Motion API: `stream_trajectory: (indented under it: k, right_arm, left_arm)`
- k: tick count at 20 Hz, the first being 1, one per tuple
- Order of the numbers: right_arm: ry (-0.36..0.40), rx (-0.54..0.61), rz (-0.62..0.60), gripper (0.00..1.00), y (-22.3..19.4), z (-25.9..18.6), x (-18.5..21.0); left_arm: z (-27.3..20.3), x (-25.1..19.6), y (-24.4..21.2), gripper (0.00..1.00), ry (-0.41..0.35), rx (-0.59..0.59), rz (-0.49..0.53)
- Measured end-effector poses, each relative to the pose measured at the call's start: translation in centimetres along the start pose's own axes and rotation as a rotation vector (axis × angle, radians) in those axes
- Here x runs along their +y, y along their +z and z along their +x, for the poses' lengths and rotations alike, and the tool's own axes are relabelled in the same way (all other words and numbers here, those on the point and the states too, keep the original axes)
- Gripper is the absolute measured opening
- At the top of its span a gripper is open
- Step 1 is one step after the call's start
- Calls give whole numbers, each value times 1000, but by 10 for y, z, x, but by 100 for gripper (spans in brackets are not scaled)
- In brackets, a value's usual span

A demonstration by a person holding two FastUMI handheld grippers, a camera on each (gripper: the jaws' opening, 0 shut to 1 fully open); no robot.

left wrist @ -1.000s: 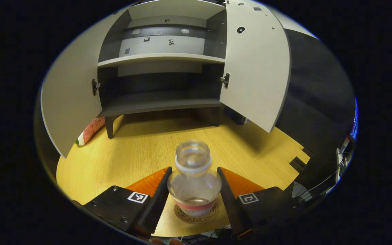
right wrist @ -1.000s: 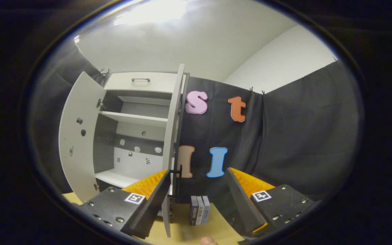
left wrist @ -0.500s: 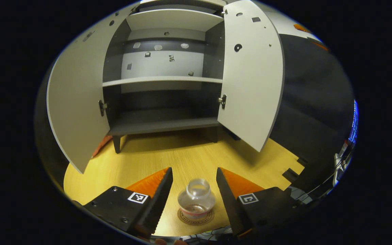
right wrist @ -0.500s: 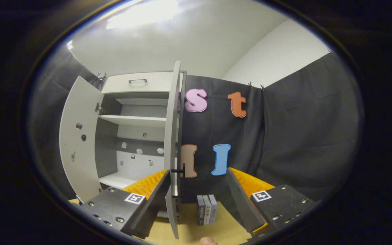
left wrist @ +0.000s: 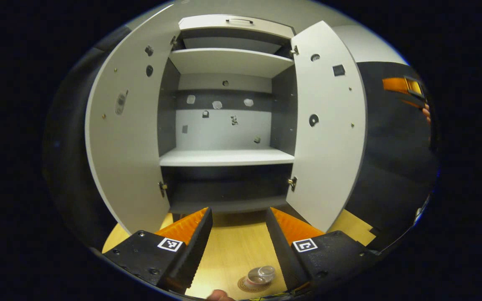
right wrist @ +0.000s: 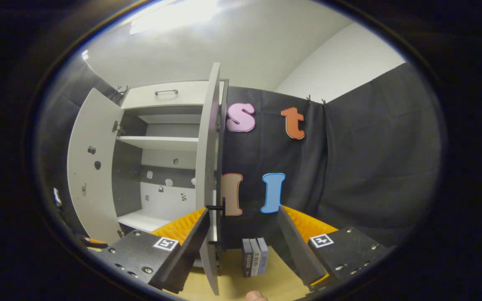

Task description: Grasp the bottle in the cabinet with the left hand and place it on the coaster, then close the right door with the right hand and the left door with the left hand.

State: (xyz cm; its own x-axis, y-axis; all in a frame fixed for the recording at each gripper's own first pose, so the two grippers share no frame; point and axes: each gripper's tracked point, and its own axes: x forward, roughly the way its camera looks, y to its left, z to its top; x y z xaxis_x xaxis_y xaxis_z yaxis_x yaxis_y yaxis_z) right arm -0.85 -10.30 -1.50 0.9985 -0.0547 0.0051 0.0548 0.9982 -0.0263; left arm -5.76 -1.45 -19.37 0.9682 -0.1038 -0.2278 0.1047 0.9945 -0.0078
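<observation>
Wood-grain tabletop point(left wrist: 232, 251) runs under the cabinet point(left wrist: 228, 154), w/ dark cloth booth wall behind and a pale ceiling above in the right gripper view. Left gripper point(left wrist: 237, 246) is held above the table, level w/ the cabinet's lower part, facing straight into it; jaws spread wide, nothing between them. Bottle point(left wrist: 261, 275) sits low at the bottom of the left gripper view, beneath the gripper, standing upright on the round coaster point(left wrist: 252, 286), long axis vertical, open mouth pointing up toward the camera; clear body, seen nearly from above. It's out of the cabinet, on the table in front of it. Both cabinet doors stand open: left door point(left wrist: 128, 142) swung out on one side, right door point(left wrist: 329, 133) on the other, shelves point(left wrist: 226, 156) bare apart from small marks on the back panel. Right gripper point(right wrist: 241, 242) is raised just beside the right door point(right wrist: 207, 179), seen edge-on, w/ the door's black handle point(right wrist: 217, 206) close by the near finger; jaws wide apart, holding nothing, contact w/ handle can't be told. A few small upright boxes point(right wrist: 254, 262) stand on the table by the cloth wall. Right gripper also shows far off at the left gripper view's edge point(left wrist: 406, 86).
</observation>
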Motion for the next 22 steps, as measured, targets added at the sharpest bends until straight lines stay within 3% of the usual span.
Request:
stream_trajectory:
  k: [4, 5, 6, 9, 13, 14, 16, 18, 22]
  right_arm:
    - [-11, 35, -27, 98, -19, 22, 0]
    - [-14, 45, -32, 94, -22, 26, 2]
    - [-15, 56, -35, 98, -26, 31, 4]
    - [-32, 89, -40, 98, -36, 42, 8]
    - [-25, 106, -28, 98, -38, 48, 15]
    - [-14, 112, -18, 93, -38, 47, 19]
    - [18, 121, -11, 98, -39, 46, 30]
    - [47, 116, -21, 100, -37, 46, 45]
    - [120, 108, -22, 98, -38, 48, 83]
  left_arm:
    - [-18, 28, 69, 89, 60, -99, -67]
    - [-24, 38, 81, 90, 90, -112, -73]
    - [-29, 48, 88, 91, 118, -110, -73]
    - [-47, 70, 113, 96, 181, -149, -60]
    - [-67, 94, 123, 96, 242, -171, -43]
    - [-70, 99, 124, 96, 253, -171, -44]
    - [-73, 110, 126, 92, 275, -174, -53]
    - [-76, 120, 129, 96, 290, -185, -67]
    - [-85, 138, 125, 96, 314, -189, -85]
